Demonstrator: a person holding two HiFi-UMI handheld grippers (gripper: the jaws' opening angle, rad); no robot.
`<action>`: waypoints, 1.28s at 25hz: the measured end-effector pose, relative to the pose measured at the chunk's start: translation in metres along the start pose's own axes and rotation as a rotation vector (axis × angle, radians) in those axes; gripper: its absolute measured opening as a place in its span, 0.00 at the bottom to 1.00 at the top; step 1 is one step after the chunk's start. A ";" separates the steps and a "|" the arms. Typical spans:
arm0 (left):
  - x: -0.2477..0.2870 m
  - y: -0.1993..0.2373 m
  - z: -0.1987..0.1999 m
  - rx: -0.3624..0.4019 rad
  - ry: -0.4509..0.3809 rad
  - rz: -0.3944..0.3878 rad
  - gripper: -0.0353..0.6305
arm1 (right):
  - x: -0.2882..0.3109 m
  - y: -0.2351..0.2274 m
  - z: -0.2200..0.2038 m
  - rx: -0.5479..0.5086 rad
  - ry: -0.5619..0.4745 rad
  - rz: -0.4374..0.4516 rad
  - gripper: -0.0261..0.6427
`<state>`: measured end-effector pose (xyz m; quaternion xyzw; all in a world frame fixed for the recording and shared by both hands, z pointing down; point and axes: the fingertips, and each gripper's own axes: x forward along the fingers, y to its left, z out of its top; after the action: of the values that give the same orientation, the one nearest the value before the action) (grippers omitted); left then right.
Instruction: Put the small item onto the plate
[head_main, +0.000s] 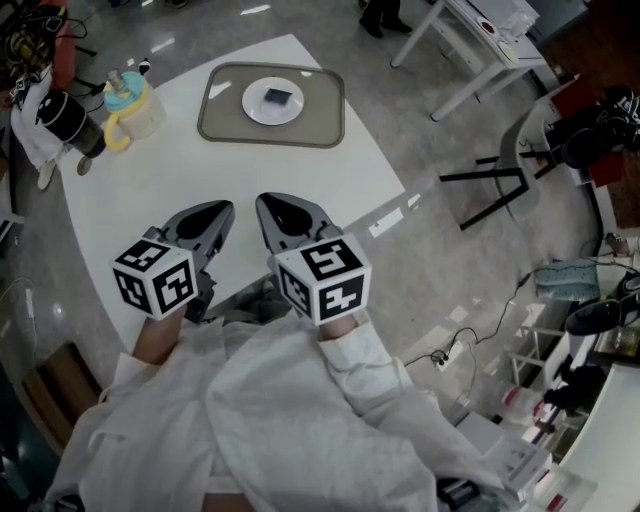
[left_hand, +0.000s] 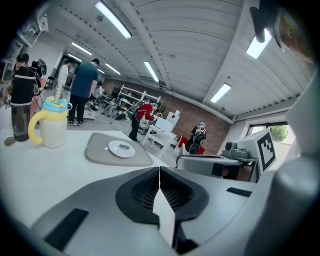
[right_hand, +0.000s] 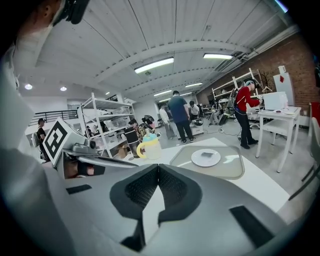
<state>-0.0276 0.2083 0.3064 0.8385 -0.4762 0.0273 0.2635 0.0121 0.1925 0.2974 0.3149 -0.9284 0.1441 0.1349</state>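
Small item (head_main: 277, 97), a flat dark square, lies at the centre of the round white plate (head_main: 252, 103). The plate sits on a grey, rounded-rectangle tray (head_main: 320, 120) with a smooth matte face, at twelve o'clock on my white table (head_main: 150, 190). At ten o'clock stands a cream lidded cup (head_main: 130, 108) with a yellow handle and a teal lid. My left gripper (head_main: 222, 210) and right gripper (head_main: 268, 205) hang at the table's six o'clock edge. Both have their ribbed dark pads pressed together on nothing.
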 end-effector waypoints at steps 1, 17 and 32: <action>0.001 0.000 0.001 0.004 0.000 0.002 0.07 | 0.000 0.001 -0.001 -0.005 0.002 0.004 0.06; 0.009 0.000 0.004 0.016 0.002 0.027 0.07 | 0.006 -0.001 0.003 -0.049 0.013 0.020 0.06; 0.019 -0.005 0.000 0.033 0.032 0.009 0.07 | 0.008 -0.005 -0.003 -0.056 0.046 0.036 0.06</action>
<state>-0.0126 0.1954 0.3100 0.8400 -0.4753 0.0500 0.2570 0.0095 0.1849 0.3039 0.2907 -0.9343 0.1277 0.1621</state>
